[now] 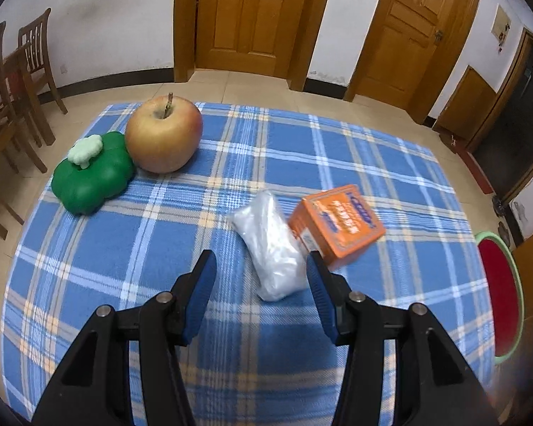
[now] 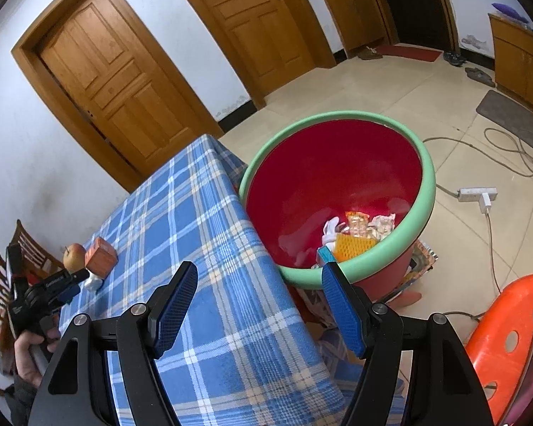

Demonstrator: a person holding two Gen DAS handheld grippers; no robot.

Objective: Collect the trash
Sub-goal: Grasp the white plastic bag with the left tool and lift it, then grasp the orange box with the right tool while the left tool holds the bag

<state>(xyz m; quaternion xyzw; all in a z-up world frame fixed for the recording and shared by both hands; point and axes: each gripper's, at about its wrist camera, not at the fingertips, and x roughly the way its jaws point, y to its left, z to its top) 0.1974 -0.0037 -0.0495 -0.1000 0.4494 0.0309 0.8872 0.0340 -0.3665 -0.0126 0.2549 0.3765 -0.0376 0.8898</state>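
A crumpled clear plastic bag [image 1: 272, 248] lies on the blue plaid tablecloth [image 1: 124, 248], touching an orange carton [image 1: 337, 225] on its right. The left gripper [image 1: 261, 266] hovers low over the cloth with its jaws spread wide and empty; the bag's near end sits between the blue pads [image 1: 204, 294], closer to the right-hand one. Farther back on the left, an apple [image 1: 164, 134] rests against a green toy [image 1: 92, 174].

The right gripper [image 2: 259, 277], likewise parted and holding nothing, is tilted over the table's edge toward a red bin [image 2: 337, 163] with a green rim, standing just beside the table. Only the right wrist view shows the wrappers [image 2: 355, 230] lying inside it, and the person's hand [image 2: 28, 355] holding the left tool. An orange stool [image 2: 508, 337] stands nearby.
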